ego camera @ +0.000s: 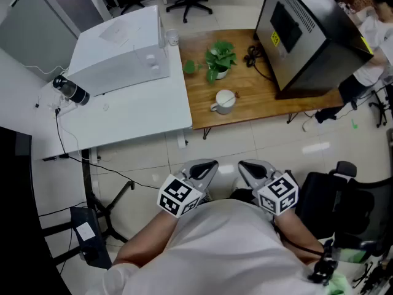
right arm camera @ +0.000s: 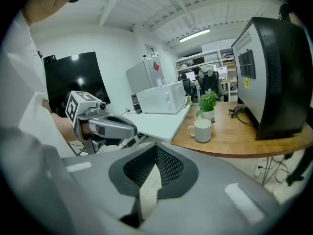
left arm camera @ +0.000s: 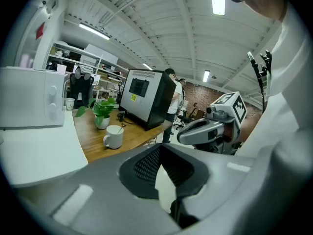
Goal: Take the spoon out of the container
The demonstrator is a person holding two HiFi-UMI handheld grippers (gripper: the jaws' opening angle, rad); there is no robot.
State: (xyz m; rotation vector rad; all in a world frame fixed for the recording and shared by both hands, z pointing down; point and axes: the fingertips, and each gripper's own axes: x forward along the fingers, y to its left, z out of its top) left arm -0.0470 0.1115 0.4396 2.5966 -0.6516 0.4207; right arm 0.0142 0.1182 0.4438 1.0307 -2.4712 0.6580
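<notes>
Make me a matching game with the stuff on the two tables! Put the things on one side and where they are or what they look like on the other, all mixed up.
Things:
1. mug
2. plant
3. microwave
4. black box

Clues:
A. sits on the white table
B. stands at the right end of the wooden table
C. has a spoon in it
D. is green and leafy

Pairs: 1-C, 2-D, 3-A, 4-B
</notes>
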